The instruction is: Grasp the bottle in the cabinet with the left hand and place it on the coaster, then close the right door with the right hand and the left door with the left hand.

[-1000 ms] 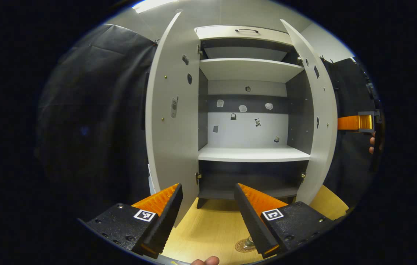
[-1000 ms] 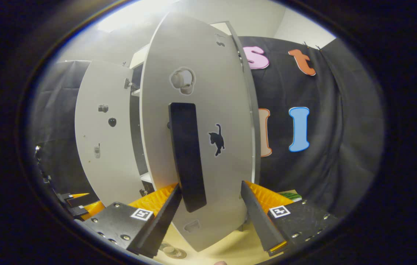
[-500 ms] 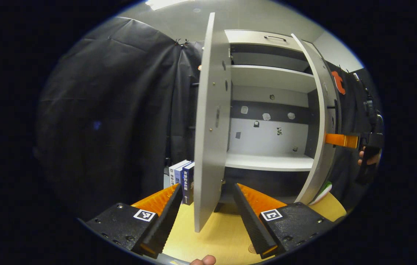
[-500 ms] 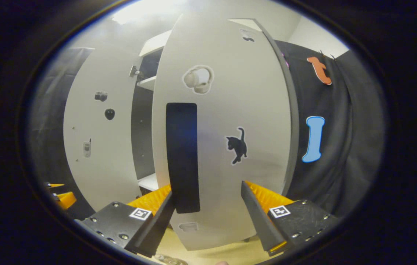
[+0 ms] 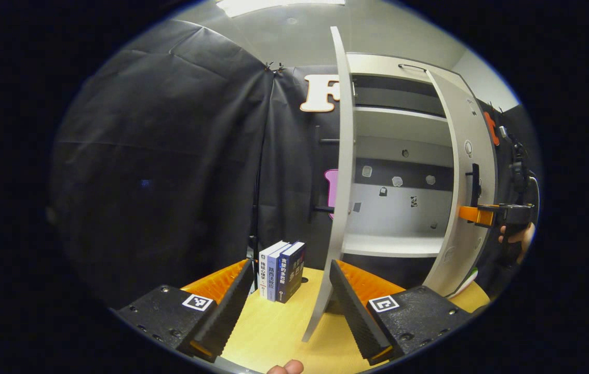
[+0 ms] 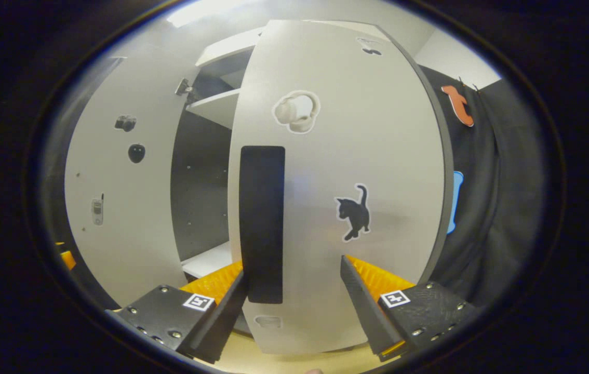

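Black cloth backs both grippers — left gripper (image 5: 289, 306) spread wide, right gripper (image 6: 294, 304) agape against right door (image 6: 377, 156).

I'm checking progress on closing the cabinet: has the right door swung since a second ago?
Yes. In the right gripper view the right door now hides more of the booth's wall and has swung toward closing, still ajar.
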The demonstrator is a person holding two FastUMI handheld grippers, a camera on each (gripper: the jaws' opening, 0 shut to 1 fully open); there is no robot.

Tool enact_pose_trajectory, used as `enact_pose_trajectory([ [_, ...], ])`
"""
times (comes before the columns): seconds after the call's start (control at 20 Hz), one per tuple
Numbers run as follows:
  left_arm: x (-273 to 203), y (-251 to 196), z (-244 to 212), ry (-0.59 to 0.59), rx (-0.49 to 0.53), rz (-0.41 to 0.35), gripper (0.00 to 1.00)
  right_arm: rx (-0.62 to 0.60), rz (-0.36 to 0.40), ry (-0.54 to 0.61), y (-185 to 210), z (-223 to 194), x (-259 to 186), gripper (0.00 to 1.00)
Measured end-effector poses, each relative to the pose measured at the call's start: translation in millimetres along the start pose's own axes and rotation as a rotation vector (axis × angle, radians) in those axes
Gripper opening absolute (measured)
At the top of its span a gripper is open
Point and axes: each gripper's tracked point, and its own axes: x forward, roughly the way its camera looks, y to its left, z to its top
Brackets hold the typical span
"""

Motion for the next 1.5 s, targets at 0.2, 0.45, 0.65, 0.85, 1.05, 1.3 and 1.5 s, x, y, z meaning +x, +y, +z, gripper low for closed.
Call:
enact_pose_trajectory([
  [0.2, 16.8, 15.4, 6.2, 0.001, -0.014, -0.004, 0.89, -0.008, -0.050, -0.014, 0.6, 0.5, 17.7, 1.00],
  [0.45, 37.8, 23.9, 20.2, -0.009, -0.048, -0.023, 0.93, -0.008, -0.147, -0.037, 2.1, 1.0, 31.7, 0.97],
  [0.65, 49.8, 24.1, 33.0, -0.025, -0.039, -0.055, 0.93, -0.006, -0.198, -0.047, 2.3, 1.3, 36.7, 1.00],
  [0.85, 58.3, 21.7, 42.8, -0.034, -0.035, -0.096, 0.93, -0.004, -0.232, -0.050, 2.3, 0.0, 38.8, 0.97],
  [1.05, 63.0, 18.7, 50.5, -0.034, -0.023, -0.144, 0.93, -0.002, -0.240, -0.053, 2.3, 1.2, 40.0, 0.97],
  [1.3, 69.4, 13.2, 55.7, -0.027, -0.041, -0.204, 0.93, 0.001, -0.243, -0.047, 2.3, -0.6, 40.1, 1.00],
  [1.5, 71.2, 5.9, 59.3, -0.034, -0.012, -0.250, 0.93, 0.002, -0.235, -0.023, 4.2, -5.4, 38.3, 0.97],
])
